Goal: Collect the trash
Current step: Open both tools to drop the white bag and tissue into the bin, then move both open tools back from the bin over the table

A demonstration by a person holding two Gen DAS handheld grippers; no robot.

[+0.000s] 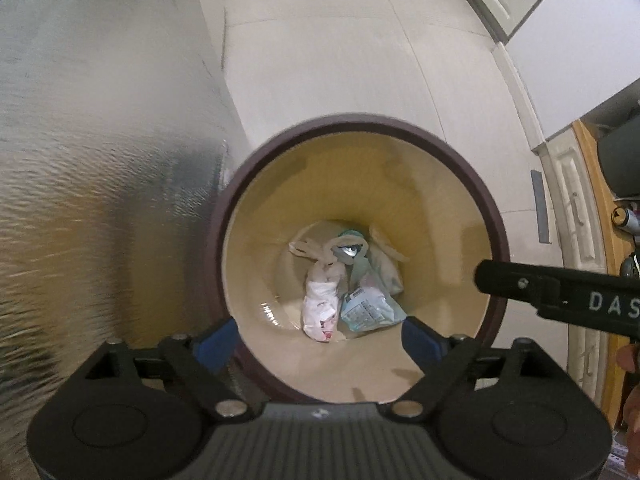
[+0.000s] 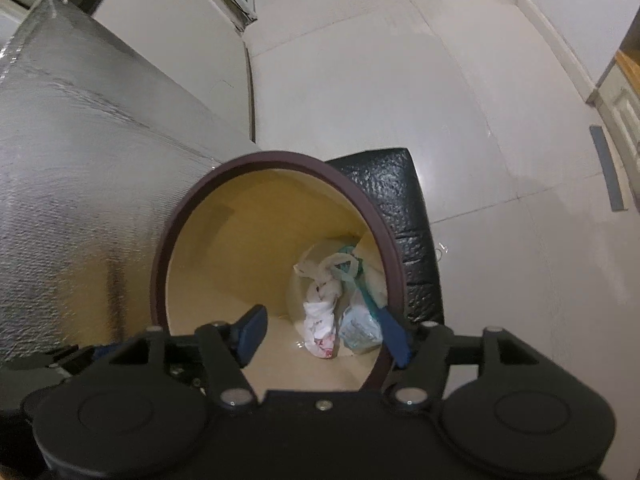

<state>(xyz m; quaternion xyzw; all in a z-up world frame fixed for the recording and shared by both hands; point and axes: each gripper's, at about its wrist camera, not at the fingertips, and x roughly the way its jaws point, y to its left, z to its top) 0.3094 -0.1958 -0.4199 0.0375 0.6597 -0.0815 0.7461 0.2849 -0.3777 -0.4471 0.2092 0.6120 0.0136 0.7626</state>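
Left hand-held gripper [image 1: 320,330]: points straight down over the mouth of the bin [image 1: 260,184], jaws spread wide, blue pads standing at the near rim on either side, nothing between them. Directly beneath it and deep below, on the bin floor, lies the trash. Leftmost is a knotted white bag [image 1: 320,304], crumpled, with pink print at its near end and loose handle loops trailing away from the gripper; its long axis runs away from the camera, roughly crosswise to the line between the two pads. Just beside it, to the right and touching, is a pale blue-green printed packet [image 1: 370,310], and beyond both a further tangle of thin plastic that cannot be resolved. The bin is round, cream inside, dark-rimmed, standing against a silvered foil panel [image 1: 100,160] on its left. Right hand-held gripper [image 2: 324,334]: tilted steeply down from the near right side of the rim, jaws moderately apart and empty; its right pad sits at the rim itself. Judgement: the left gripper is the better centred over the trash, and any pick calls for a deep vertical reach inside the bin wall.
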